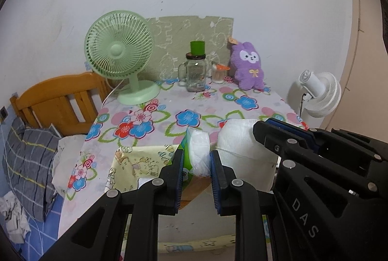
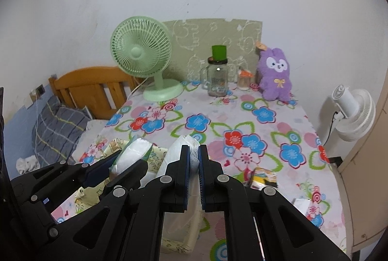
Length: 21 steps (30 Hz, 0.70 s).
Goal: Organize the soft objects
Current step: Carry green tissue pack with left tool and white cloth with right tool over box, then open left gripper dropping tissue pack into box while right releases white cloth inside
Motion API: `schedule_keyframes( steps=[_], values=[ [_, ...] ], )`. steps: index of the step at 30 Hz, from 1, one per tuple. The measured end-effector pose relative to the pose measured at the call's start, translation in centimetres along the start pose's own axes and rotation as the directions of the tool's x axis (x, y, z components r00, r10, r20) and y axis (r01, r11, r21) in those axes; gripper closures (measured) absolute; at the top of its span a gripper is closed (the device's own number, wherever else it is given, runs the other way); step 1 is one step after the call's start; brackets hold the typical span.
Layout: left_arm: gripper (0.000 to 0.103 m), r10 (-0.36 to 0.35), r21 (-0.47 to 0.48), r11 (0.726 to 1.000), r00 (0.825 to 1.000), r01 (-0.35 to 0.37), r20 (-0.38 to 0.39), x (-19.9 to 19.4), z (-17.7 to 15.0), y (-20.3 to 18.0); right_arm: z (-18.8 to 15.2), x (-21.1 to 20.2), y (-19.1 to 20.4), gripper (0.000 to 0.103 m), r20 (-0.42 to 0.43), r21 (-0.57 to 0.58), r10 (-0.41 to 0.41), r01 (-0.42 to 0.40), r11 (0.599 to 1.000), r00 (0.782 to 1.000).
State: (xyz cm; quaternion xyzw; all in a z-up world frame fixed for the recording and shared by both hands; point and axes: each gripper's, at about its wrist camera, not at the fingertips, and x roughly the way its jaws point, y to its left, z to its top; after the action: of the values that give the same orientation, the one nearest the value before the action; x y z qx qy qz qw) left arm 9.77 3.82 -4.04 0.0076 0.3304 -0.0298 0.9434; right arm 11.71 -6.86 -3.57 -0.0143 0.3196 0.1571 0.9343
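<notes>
Tabletop (image 2: 278, 115) under floral cloth. Green fan (image 1: 118, 52), jar (image 1: 195, 71), purple plush (image 1: 248, 67) stand at far edge. Left claw (image 1: 195, 159) clamps tissue pack (image 1: 197, 147); right claw (image 2: 192, 159) pinched tight on white paper roll (image 1: 242, 142), both above near edge.

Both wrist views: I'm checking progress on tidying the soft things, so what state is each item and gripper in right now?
Left gripper: shut on the green tissue pack, lifted.
Right gripper: shut on the white paper roll, lifted.
Purple plush bunny: upright against the wall, untouched.
Green desk fan: upright on the table.
Glass mug jar: upright, lid on, green cup on top.
</notes>
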Motion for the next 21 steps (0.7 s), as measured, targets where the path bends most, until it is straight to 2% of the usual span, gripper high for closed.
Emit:
schedule_keyframes(
  steps=[14,19,21],
  values=[
    [0.083,0.025,-0.038,0.999,0.994,-0.029,-0.104,3.7,-1.6,2.8,-1.0,5.4,2.1,0.093,-0.114,-0.001,0.065,-0.066,0.998,0.991],
    [0.078,0.038,-0.048,0.998,0.99,-0.045,-0.132,4.7,-1.9,3.5,-1.2,7.3,2.2,0.093,-0.147,0.024,0.087,-0.085,0.996,0.985],
    [0.07,0.052,-0.05,0.997,0.987,-0.06,-0.149,5.2,-2.1,3.8,-1.3,8.0,2.4,0.093,-0.159,0.024,0.093,-0.09,0.996,0.983]
  ],
)
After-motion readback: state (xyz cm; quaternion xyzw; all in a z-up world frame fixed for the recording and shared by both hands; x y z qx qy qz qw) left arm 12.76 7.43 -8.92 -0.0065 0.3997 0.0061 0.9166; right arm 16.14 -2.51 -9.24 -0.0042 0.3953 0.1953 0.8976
